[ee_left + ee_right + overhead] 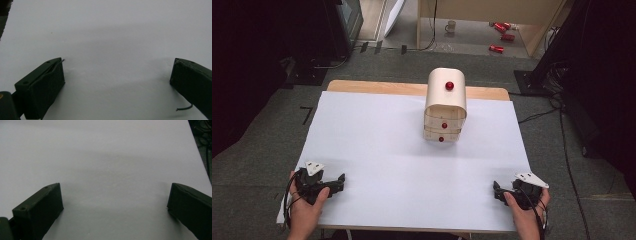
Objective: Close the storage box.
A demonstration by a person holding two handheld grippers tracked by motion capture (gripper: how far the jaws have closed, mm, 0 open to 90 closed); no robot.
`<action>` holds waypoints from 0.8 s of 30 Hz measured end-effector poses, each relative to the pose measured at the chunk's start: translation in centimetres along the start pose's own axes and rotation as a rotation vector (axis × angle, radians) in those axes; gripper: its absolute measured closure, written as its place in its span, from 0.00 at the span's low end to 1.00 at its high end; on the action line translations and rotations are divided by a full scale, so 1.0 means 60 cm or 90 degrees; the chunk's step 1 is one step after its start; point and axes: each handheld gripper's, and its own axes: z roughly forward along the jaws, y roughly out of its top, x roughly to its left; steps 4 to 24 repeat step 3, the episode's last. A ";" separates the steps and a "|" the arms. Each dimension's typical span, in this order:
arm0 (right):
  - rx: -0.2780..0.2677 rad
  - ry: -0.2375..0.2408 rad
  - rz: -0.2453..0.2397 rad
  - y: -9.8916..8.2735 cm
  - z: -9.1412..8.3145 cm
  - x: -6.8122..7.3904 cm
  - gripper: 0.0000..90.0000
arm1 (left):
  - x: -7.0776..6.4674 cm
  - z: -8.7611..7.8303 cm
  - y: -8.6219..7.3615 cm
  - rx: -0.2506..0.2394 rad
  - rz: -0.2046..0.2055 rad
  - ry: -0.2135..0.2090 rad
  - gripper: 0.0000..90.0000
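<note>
Left hand-held gripper (pixel 343 178) and right hand-held gripper (pixel 495 187) rest spread wide and empty on the white table (pixel 377 140), both well apart from the little wooden drawer box (pixel 445 105) with red knobs. It looks like nothing has begun. Next, I guess, one must reach to the box.
</note>
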 end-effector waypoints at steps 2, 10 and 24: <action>-0.001 0.001 -0.001 0.000 0.000 0.000 0.00 | 0.000 0.000 0.000 0.000 0.000 0.000 0.00; -0.001 0.001 -0.001 0.000 0.000 0.000 0.00 | 0.000 0.000 0.000 0.000 0.000 0.000 0.00; -0.001 0.001 -0.001 0.000 0.000 0.000 0.00 | 0.000 0.000 0.000 0.000 0.000 0.000 0.00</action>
